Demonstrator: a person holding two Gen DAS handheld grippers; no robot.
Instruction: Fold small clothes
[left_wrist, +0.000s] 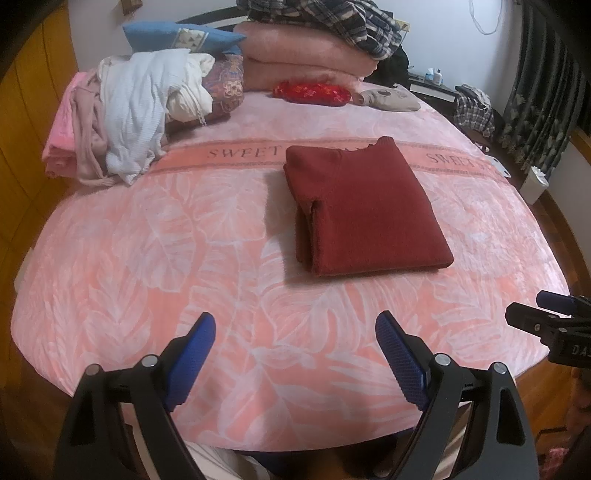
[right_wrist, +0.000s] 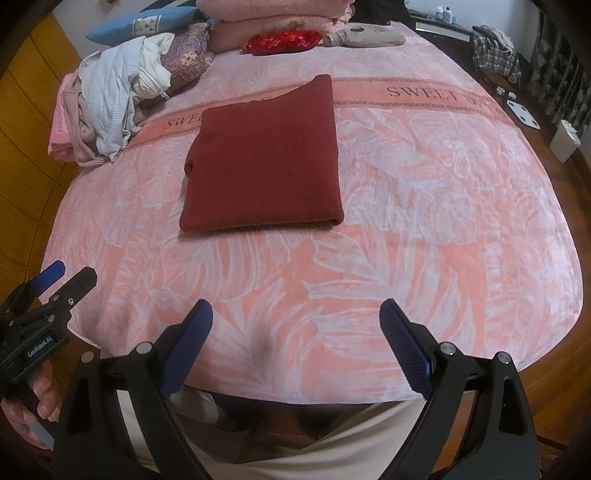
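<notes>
A dark red knitted sweater (left_wrist: 360, 208) (right_wrist: 267, 158) lies folded into a neat rectangle in the middle of the pink leaf-patterned bed cover (left_wrist: 184, 258) (right_wrist: 424, 221). My left gripper (left_wrist: 295, 325) hovers over the near edge of the bed, well short of the sweater, open with nothing between its blue pads (left_wrist: 194, 354). My right gripper (right_wrist: 295, 314) hangs likewise over the near edge, open and empty. Each gripper shows at the side of the other's view: the right gripper (left_wrist: 554, 317) and the left gripper (right_wrist: 59, 280), the latter held by a hand (right_wrist: 40, 398).
A heap of unfolded white and pink clothes (left_wrist: 122, 118) (right_wrist: 107, 96) lies at the far left of the bed. Behind it are a blue pillow (left_wrist: 181, 37), folded pink blankets (left_wrist: 306, 59), a red cushion (left_wrist: 312, 92) and a beige item (left_wrist: 391, 99). A wooden floor (right_wrist: 554, 350) lies to the right.
</notes>
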